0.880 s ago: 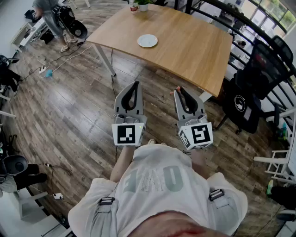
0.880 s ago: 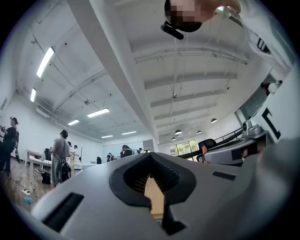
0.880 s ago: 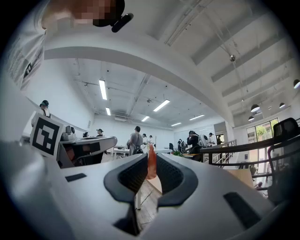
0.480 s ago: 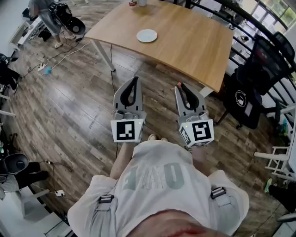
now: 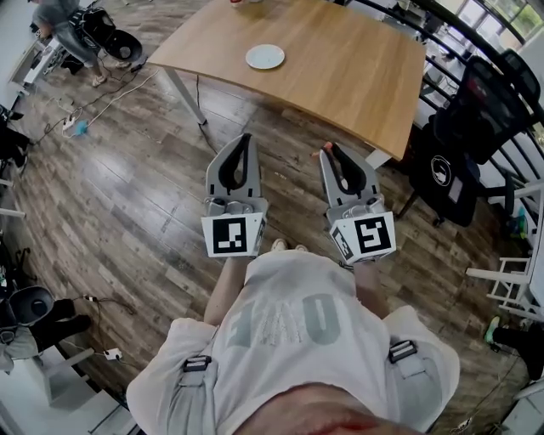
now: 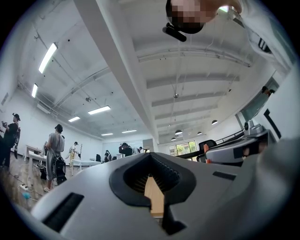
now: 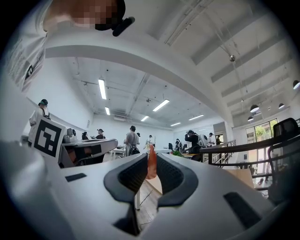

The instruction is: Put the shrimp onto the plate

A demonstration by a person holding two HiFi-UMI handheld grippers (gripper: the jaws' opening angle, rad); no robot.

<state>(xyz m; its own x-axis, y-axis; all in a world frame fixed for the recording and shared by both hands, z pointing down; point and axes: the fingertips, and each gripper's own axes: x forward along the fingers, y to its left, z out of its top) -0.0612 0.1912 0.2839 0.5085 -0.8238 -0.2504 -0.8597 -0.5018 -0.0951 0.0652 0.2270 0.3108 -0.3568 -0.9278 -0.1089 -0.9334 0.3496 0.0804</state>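
Note:
A white plate (image 5: 265, 57) lies on the wooden table (image 5: 357, 76) ahead of me. Both grippers hang over the wood floor, short of the table's near edge. My right gripper (image 5: 328, 151) is shut on a small orange shrimp (image 5: 324, 152). In the right gripper view the shrimp (image 7: 152, 164) stands upright, pinched between the tips of that gripper (image 7: 151, 158). My left gripper (image 5: 247, 138) is shut with nothing in it. In the left gripper view its tips (image 6: 150, 155) meet, and a strip of the table (image 6: 154, 199) shows through the gap behind them.
A black office chair (image 5: 455, 166) stands by the table's right corner, against a dark railing (image 5: 476, 51). A table leg (image 5: 189, 100) comes down at the near left. Cables and a power strip (image 5: 75, 127) lie on the floor at left. A person (image 5: 59, 17) stands at far left.
The table and plate have drifted up and a little left in the head view. Both grippers keep their places in front of me, and the shrimp stays in the right one.

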